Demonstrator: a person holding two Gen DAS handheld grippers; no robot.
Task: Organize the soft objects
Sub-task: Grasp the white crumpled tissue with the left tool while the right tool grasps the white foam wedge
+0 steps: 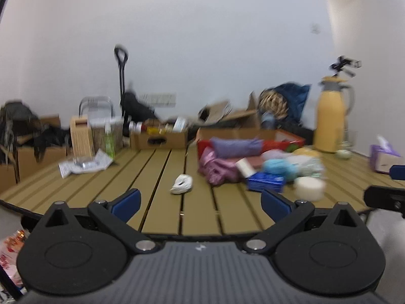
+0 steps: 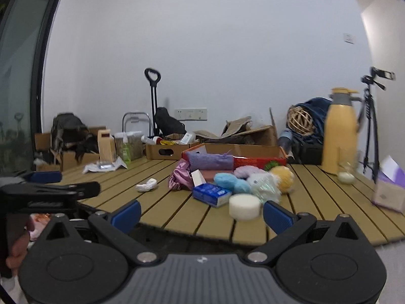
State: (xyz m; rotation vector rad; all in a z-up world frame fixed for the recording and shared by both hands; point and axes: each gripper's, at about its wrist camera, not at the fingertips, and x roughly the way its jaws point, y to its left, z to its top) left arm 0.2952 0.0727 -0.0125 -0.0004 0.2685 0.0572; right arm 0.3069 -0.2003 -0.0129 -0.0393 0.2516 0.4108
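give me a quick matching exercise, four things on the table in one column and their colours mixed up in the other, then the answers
Things:
1. round sponge
2. tissue pack
3. rolled towel
4. thermos jug

Colours:
a. yellow
b. purple
c. white
d. blue

Pairs: 1-c, 2-d, 3-b, 4-a

The sponge sits nearest the table's front edge, the tissue pack just left of it, the towel on the rim of the red tray, and the jug stands upright at the far right.
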